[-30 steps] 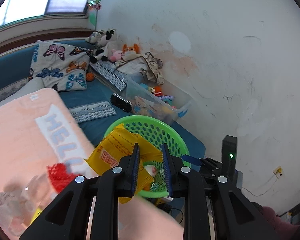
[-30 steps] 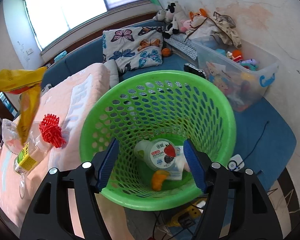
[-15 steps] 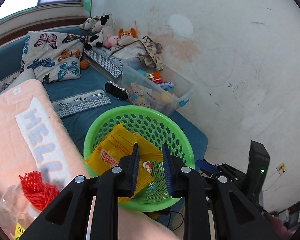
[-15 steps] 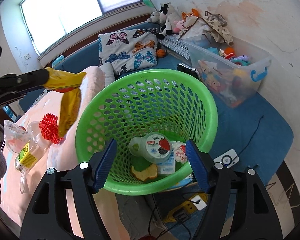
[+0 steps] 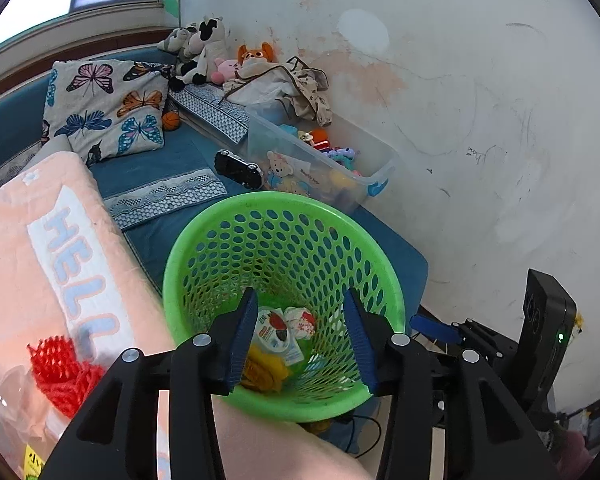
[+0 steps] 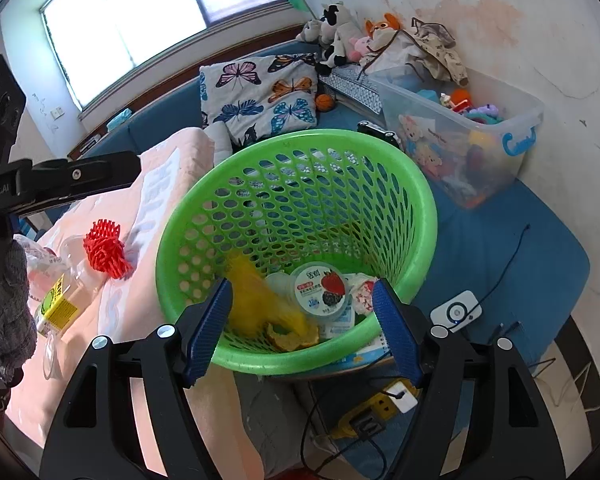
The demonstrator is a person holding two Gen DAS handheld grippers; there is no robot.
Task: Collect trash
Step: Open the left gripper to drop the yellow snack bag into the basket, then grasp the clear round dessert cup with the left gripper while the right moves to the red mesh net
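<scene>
Green basket (image 6: 420,216) holds yellow wrapper (image 6: 256,300), yogurt cup (image 6: 320,290), peel. Left gripper (image 5: 300,336) opening, empty; right gripper (image 6: 302,328) wide, empty. Red net (image 6: 104,250), bottle (image 6: 60,300) remain at 9 o'clock.

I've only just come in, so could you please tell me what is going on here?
A person is collecting trash with two handheld grippers. The left gripper hangs over the green perforated plastic basket, its jaws opening with nothing between them. A crumpled yellow wrapper lies blurred inside the basket, beside a strawberry-labelled yogurt cup. The right gripper is open and empty. A red foam fruit net and a clear plastic bottle with a yellow label remain on the pink blanket.
</scene>
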